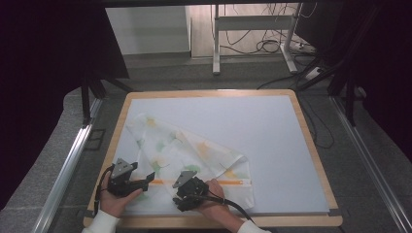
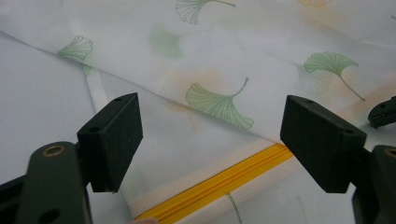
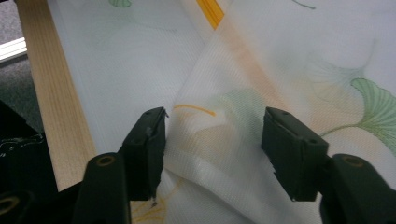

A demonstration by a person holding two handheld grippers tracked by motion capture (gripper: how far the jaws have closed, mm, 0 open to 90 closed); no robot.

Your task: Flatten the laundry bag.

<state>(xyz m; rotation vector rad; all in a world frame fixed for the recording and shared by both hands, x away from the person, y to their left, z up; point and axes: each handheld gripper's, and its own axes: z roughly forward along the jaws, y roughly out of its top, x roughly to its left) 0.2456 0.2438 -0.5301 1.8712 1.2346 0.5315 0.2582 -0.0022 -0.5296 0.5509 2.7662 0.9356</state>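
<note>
While both grippers rest low at the near edge of the table (image 1: 301, 116), a thin white mesh bag (image 1: 194, 155) lies flat on the white table surface, toward the left and near part of it. Its fabric is printed with green and pale orange ginkgo leaves (image 2: 219, 103), and a yellow zipper (image 1: 233, 182) runs along its near side. From the high view, the upper layer of the bag is folded over diagonally, so one corner points to the far left and the fold edge goes down to the right. Whether anything is inside the bag I cannot tell; it looks flat.

Seen from above, the left gripper (image 1: 145, 183) is held in the person's left hand (image 1: 114, 200) at the left near part of the bag. In the left gripper view its jaws stand wide apart over the cloth, with the zipper (image 2: 224, 184) passing between them, and they pinch nothing.

From the high view the right gripper (image 1: 182, 196) is in the right hand (image 1: 214, 201), over the bag near its middle near edge. In the right gripper view its jaws are also spread, one on each side of a raised wrinkle of the mesh (image 3: 210, 135), and they are not pressed on it. The wooden rim of the table (image 3: 56, 102) is just beside the left jaw in that view.
</note>
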